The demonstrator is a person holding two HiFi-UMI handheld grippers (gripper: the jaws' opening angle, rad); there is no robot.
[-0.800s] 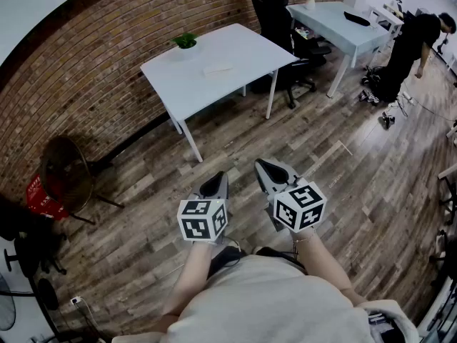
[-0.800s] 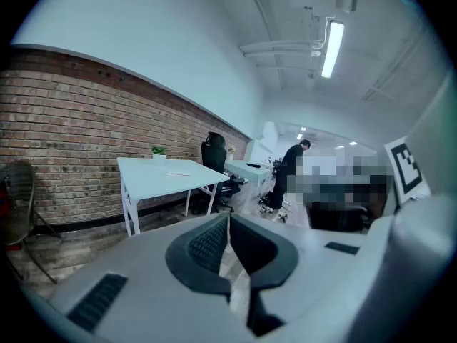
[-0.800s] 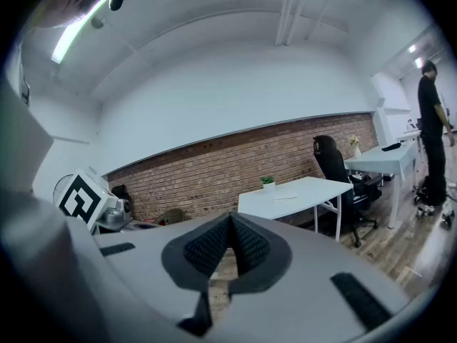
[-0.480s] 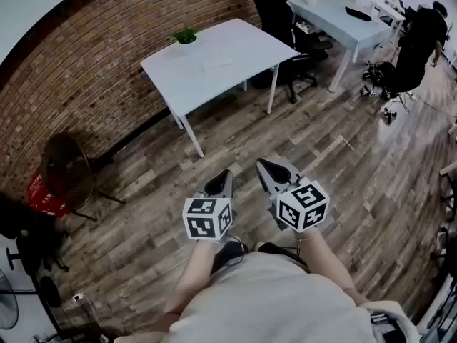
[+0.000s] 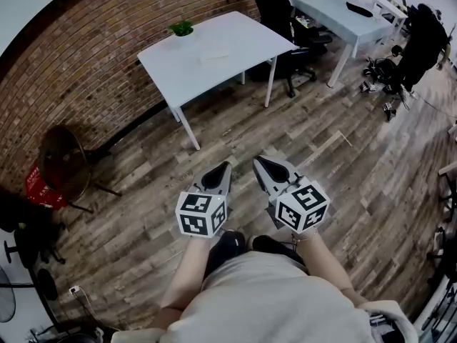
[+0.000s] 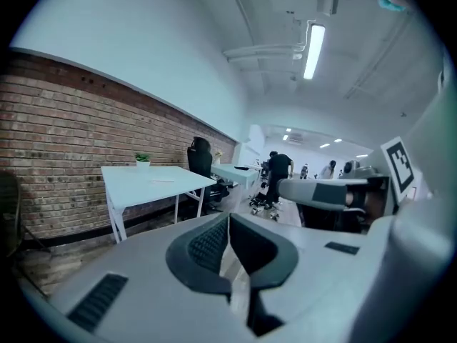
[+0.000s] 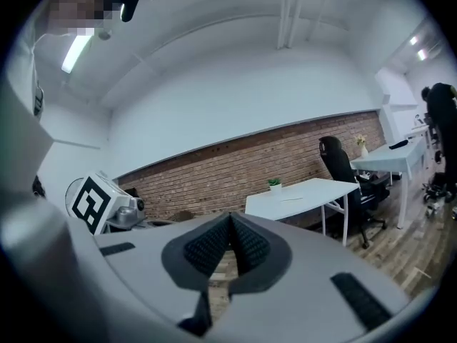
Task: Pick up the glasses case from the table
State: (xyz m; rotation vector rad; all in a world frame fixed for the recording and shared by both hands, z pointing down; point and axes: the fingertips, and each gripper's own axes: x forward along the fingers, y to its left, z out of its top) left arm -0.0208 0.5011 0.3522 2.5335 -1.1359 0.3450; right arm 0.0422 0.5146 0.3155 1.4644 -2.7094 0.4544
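The left claw (image 5: 217, 176) and the right claw (image 5: 269, 171) are both pressed together with nothing between their pads. They are held out side by side in front of the person, above the wooden floor (image 5: 335, 163), tipped a little downward. Both point toward the white tabletop (image 5: 243, 34) that stands by the brick wall (image 5: 86, 70). Near the middle of that tabletop lies a small, pale, flat thing that I take to be the glasses case (image 5: 216, 53). It is well apart from both claws, with a potted plant (image 5: 182, 28) at the corner nearest the wall. The step in hand looks like the approach, since nothing has been reached or touched. The next move calls for closing the gap across the floor and spreading one claw before it arrives. Because the case lies so low and flat, that claw should probably come down over it to straddle its narrow sides. Which claw will do it cannot be judged yet.
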